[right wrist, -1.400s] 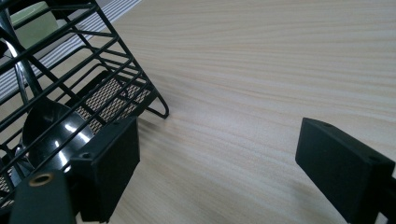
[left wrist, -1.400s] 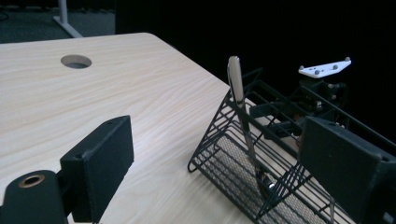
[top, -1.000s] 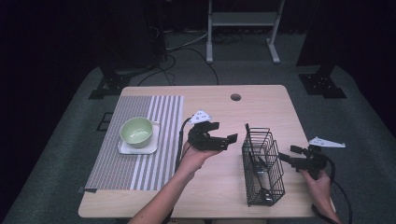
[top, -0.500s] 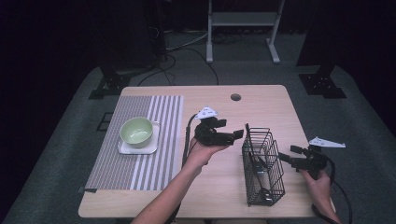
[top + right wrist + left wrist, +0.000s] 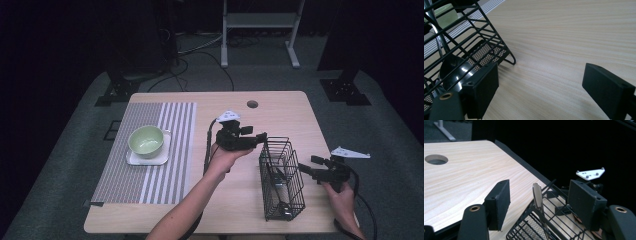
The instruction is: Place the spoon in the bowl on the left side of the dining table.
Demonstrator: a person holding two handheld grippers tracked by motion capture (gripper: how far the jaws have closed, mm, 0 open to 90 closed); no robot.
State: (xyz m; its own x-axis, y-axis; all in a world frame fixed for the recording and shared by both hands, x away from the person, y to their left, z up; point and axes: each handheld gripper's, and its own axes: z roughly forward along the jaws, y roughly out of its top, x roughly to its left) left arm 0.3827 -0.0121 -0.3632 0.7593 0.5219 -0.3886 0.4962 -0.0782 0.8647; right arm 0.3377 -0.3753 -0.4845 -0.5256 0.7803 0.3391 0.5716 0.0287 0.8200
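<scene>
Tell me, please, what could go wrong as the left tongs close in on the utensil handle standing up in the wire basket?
1. The left tongs have just been closing, but the pads do not yet touch the slim metal handle; it could slip aside.
2. A tug might tip the wire basket, since the right tongs sit beside it, open, not bracing it.

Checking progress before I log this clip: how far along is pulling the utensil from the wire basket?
Done: left gripper is lined up at the wire basket. In hand: its jaws have just been closing around the metal utensil handle, not yet touching. Left: grip and lift out. Right gripper waits open beside the basket.
</scene>
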